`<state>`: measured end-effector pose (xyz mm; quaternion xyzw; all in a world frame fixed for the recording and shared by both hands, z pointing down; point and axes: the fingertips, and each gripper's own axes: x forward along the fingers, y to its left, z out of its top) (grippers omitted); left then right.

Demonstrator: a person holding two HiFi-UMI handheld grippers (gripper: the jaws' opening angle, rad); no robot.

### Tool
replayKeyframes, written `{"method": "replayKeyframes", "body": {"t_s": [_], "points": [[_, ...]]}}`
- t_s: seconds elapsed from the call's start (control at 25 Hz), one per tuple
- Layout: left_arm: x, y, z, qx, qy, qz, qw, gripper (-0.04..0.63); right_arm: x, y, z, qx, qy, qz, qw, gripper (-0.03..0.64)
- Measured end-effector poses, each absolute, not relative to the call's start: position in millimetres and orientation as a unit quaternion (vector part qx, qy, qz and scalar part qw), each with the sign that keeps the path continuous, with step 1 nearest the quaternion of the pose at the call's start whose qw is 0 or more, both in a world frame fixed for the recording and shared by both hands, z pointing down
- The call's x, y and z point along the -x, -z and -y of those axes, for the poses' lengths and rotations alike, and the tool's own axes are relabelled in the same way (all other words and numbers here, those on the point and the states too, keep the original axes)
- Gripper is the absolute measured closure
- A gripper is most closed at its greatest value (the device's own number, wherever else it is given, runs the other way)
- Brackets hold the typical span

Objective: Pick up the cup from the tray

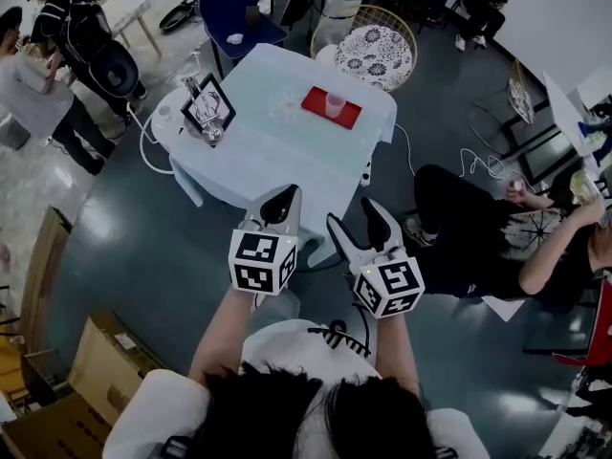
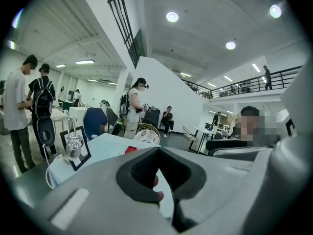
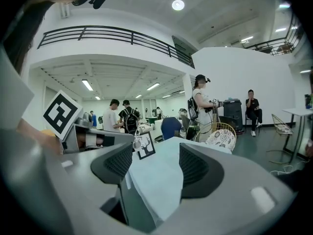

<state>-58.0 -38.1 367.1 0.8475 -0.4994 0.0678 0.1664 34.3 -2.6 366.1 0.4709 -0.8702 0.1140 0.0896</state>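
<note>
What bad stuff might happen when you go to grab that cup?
1. The cup looks light and see-through. One jaw of the open right gripper might bump it and tip it over on the red tray.
2. The tray sits toward the far side of the table, so the reach across is long and could drag the cloth.
3. The standing picture frame on the table's left could get knocked over.

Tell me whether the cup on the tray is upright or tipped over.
Upright: in the head view the cup stands on the red tray on the table, its round rim facing up.
</note>
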Motion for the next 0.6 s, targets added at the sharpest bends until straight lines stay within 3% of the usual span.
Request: {"method": "replayKeyframes", "body": {"t_s": [0.6], "points": [[64, -369, 116, -0.863, -0.070, 0.470, 0.168, 0.595, -25, -365, 82, -0.501, -0.117, 0.854, 0.072, 0.302]]}}
